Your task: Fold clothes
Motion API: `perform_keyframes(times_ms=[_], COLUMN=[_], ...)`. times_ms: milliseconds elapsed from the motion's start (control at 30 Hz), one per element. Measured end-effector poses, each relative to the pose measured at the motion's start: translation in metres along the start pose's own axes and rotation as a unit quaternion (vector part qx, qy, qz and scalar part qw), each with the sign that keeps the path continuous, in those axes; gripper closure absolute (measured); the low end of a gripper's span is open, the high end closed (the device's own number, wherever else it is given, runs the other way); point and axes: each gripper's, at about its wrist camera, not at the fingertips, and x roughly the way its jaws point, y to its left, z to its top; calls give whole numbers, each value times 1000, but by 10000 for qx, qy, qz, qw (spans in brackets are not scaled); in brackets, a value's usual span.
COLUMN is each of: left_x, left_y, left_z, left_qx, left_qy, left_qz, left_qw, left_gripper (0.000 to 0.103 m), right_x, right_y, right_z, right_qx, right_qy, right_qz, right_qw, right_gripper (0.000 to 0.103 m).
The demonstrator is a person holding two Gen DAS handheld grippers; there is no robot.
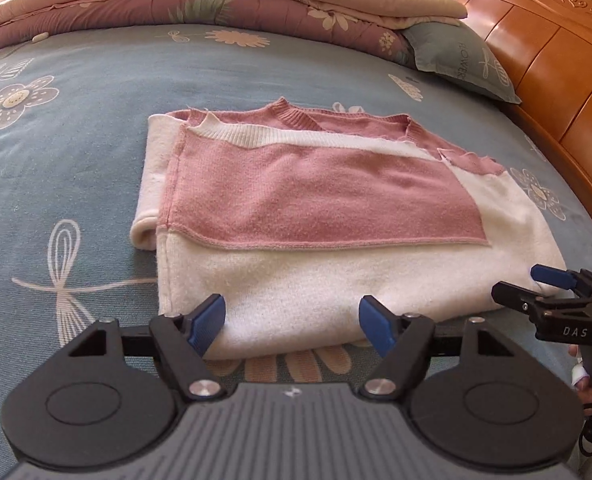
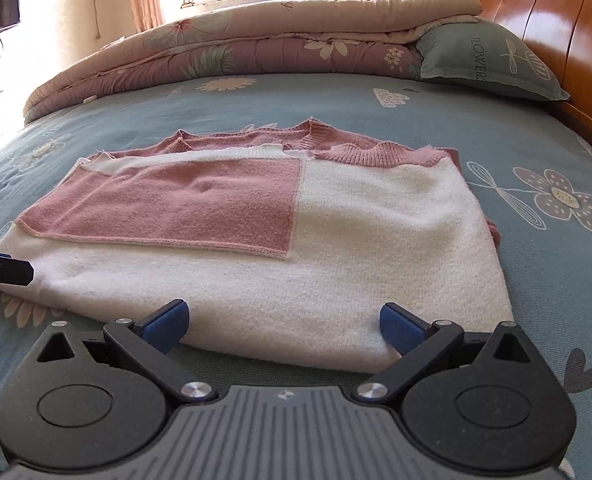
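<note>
Pink-and-white sweater [image 1: 316, 216] lay folded on the blue floral bedsheet [image 1: 75, 168]. Left gripper [image 1: 291, 316] and right gripper [image 2: 283, 320] both gaped wide at its near edge, holding nothing.

Both cameras sat low on the grippers, close over the near edge of the sweater [image 1: 316, 208], and looked forward and down across the bed [image 1: 75, 152]. The left view faced from the left, the right from the right. Both took in the sweater, quilt [image 2: 235, 52], pillow [image 2: 484, 60] and headboard [image 2: 556, 12].
</note>
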Motion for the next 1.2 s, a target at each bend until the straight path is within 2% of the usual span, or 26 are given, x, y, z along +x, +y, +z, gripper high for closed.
perform_keyframes(times_ms=[33, 133, 267, 433, 533, 633, 733, 767, 800, 867, 933, 1000, 1033, 1133, 1200], left_x=[0, 10, 4, 10, 30, 35, 22, 16, 11, 8, 7, 9, 11, 19, 25], left_y=[2, 7, -6, -28, -40, -49, -48, -50, -54, -65, -75, -81, -82, -87, -93], left_z=[1, -6, -15, 3, 6, 0, 0, -1, -3, -12, -21, -32, -37, -49, -50], left_qx=[-66, -244, 259, 605, 717, 997, 1131, 1316, 1619, 2403, 3177, 3834, 4092, 4841, 5099], left_qy=[-70, 118, 107, -60, 225, 297, 188, 121, 66, 53, 71, 107, 113, 78, -42], left_qz=[45, 140, 250, -28, 42, 211, -48, -95, -62, 182, 469, 799, 968, 1309, 1419], left_qw=[9999, 9995, 9993, 9981, 9972, 9944, 9934, 9912, 9868, 9705, 9470, 9200, 9072, 8651, 8484], left_gripper=[29, 29, 28, 28, 28, 26, 26, 26, 25, 21, 21, 21, 21, 18, 13], right_x=[1, 14, 17, 12, 17, 13, -8, -16, -23, -35, -41, -41, -39, -32, -27], right_y=[4, 18, 23, 21, 26, 20, 6, 1, -3, -8, -11, -14, -15, -16, -16], right_z=[4, 8, -2, 11, 9, -1, -5, -5, -6, -8, -14, -24, -27, -31, -33], right_qx=[6, -88, -424, -205, -447, -642, -924, -1081, -1339, -1960, -2715, -3502, -3720, -4034, -4215], right_qy=[-45, 6, 139, 68, 171, 304, 259, 245, 245, 256, 264, 344, 389, 457, 495], right_qz=[22, -58, -92, 21, -82, -2, 240, 280, 303, 196, -86, -579, -744, -931, -1039], right_qw=[10000, 9999, 9990, 9998, 9988, 9975, 9951, 9934, 9902, 9801, 9620, 9342, 9244, 9091, 8995], right_gripper=[0, 0, 0, 0, 0, 0, 0, 0, 0, 0, 0, 0, 0, 0, 0])
